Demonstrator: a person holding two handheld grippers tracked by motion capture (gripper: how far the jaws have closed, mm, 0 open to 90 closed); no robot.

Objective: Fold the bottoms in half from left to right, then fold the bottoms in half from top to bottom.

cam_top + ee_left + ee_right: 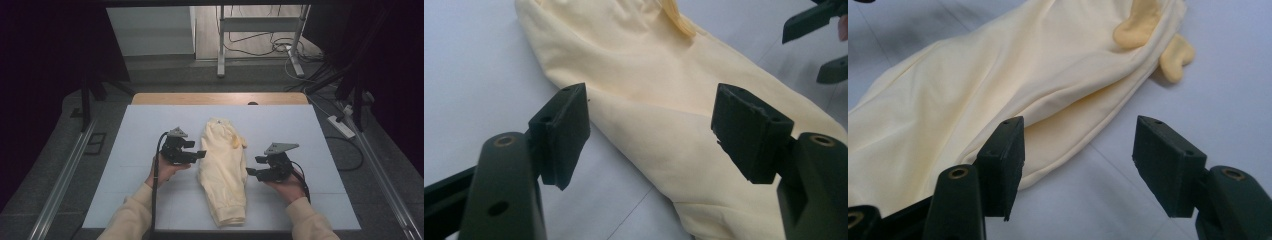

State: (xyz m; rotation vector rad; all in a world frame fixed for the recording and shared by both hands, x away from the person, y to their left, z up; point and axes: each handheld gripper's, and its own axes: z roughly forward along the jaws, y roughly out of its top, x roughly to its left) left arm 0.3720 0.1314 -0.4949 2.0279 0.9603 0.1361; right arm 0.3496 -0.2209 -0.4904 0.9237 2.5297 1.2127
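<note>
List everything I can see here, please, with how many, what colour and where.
Garment: one, pale yellow, folded lengthwise mid-table, between the grippers.
Drawstring ends: two, deeper yellow, at the garment's far end.
Table cover: one, white, over a wooden table.
Power strip: one, white, floor at right.
Metal frame legs: two, grey, beyond the table.
Left gripper: one, black, jaws open, left of garment.
Right gripper: one, black, jaws open, right of garment.
Sleeves: two, cream, bottom edge.

I see soft, matt cream cloth in the garment (223, 165), lightly creased. Under it the counter (150, 130) has a smooth white matt sheet with a wood edge. My claw pads (564, 130) look matt black plastic.
</note>
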